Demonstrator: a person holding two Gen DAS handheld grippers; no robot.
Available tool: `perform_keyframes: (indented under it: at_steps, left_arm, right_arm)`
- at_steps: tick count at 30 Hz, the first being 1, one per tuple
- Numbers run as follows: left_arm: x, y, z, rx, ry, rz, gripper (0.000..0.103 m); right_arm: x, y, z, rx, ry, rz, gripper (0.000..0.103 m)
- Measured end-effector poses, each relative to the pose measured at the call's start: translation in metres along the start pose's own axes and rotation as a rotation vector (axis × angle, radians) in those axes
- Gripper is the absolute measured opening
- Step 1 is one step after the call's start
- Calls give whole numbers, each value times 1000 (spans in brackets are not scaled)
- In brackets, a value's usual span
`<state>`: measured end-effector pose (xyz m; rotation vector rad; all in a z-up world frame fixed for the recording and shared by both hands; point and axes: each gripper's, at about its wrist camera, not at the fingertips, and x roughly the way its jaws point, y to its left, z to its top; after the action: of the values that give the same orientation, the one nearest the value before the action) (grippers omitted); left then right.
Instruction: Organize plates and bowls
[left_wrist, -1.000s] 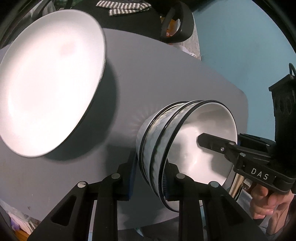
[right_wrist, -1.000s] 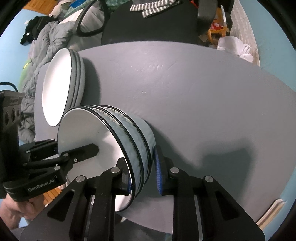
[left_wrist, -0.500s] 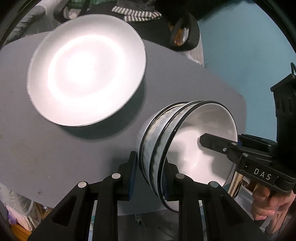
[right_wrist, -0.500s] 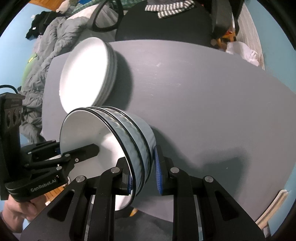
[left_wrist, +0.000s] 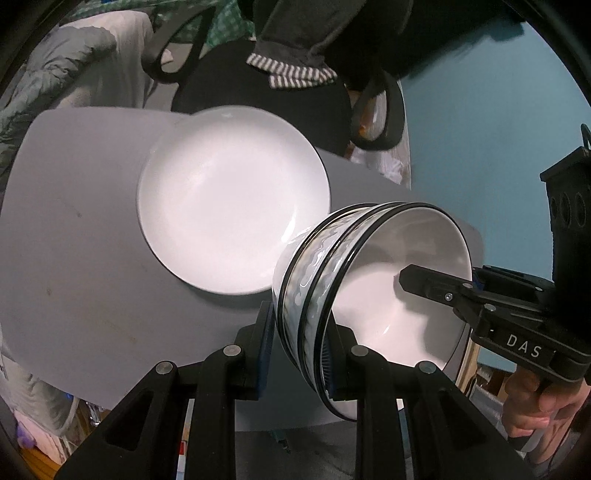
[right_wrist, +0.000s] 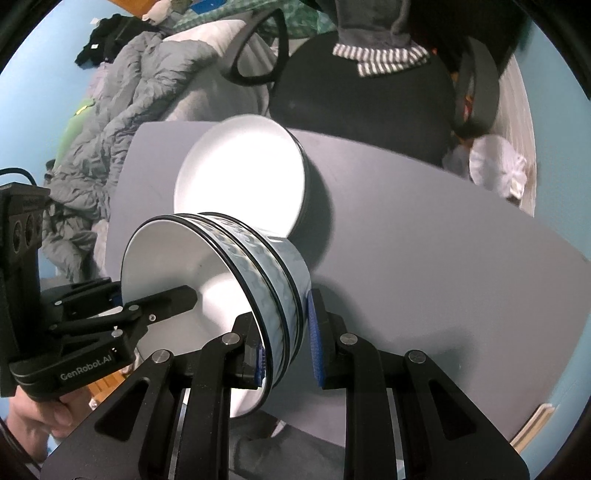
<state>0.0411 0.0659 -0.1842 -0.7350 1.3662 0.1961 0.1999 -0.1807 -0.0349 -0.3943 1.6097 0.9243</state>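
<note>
Hand-held grippers (left_wrist: 301, 345) (right_wrist: 286, 350) on stacked bowls (left_wrist: 314, 291)

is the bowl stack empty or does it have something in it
Empty: the top bowl of the bowl stack shows only bare white inside, apart from gripper fingers over its rim.

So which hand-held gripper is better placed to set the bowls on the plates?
Neither alone: left hand-held gripper and right hand-held gripper clamp opposite rims of the bowls, so both must carry. The plates lie on the left gripper's side, so left probably leads.
</note>
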Motion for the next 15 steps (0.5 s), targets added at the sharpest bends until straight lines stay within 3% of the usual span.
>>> perform_keyframes:
  at_steps: [15]
  left_arm:
    - [5,64,53,-75,-17,48,22]
  right_arm:
    - [40,37,62,-63,34,-9,19]
